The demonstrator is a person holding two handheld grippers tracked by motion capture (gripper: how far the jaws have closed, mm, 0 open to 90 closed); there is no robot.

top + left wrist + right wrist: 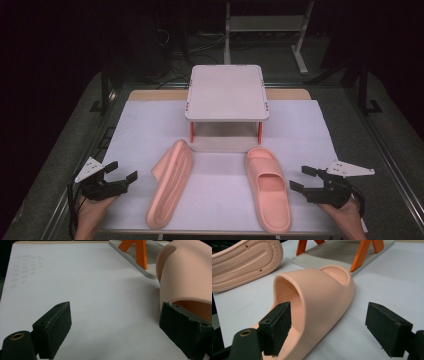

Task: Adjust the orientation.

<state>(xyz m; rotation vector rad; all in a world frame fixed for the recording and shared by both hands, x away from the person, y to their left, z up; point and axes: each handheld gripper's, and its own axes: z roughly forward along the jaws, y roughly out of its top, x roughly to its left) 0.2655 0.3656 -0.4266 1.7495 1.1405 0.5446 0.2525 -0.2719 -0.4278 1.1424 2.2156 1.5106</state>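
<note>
Two pink slippers [220, 187] lie on white-covered table [310, 130] (dark room), both tools spread apart.

Left gripper [121, 172] and right gripper [299, 179], each held in one hand near the lower corners of the high view. Both point inward. Jaws of both stand wide apart, gripping nothing.
</note>
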